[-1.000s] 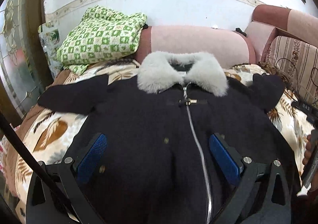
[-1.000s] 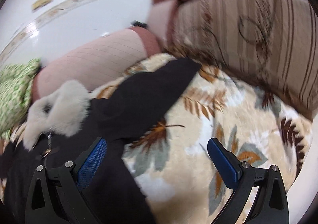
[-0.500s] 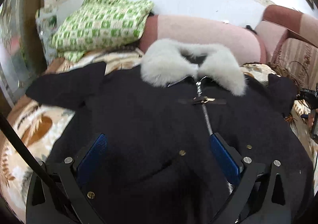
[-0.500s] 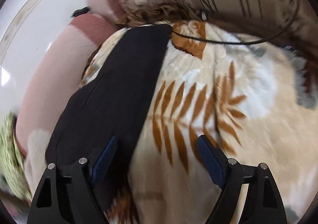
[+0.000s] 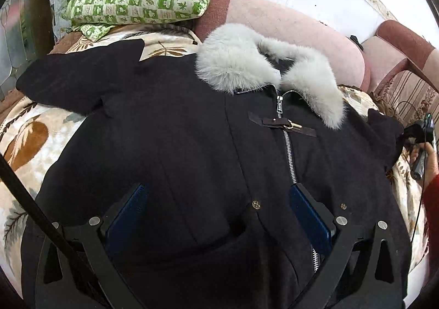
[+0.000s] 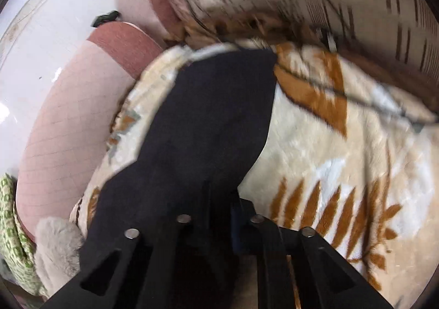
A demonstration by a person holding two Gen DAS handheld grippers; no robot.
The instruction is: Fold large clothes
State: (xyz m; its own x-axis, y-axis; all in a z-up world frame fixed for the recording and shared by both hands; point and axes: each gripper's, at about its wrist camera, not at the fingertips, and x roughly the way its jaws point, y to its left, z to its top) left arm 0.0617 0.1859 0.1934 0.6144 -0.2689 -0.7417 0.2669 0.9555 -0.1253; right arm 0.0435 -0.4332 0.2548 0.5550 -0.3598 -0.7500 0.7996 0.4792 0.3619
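Stretching straight ahead of the right hand-held gripper (image 6: 219,215), the coat sleeve (image 6: 214,117) lies lengthwise along its fingers, which are pinched shut on the cloth. Over the coat (image 5: 192,144) body on the bed, the left hand-held gripper (image 5: 219,218) hangs wide apart, holding nothing.

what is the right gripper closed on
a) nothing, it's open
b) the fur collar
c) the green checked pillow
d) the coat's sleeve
d: in the right wrist view the right gripper has its fingers drawn together on the black coat sleeve, which lies on the leaf-print blanket.
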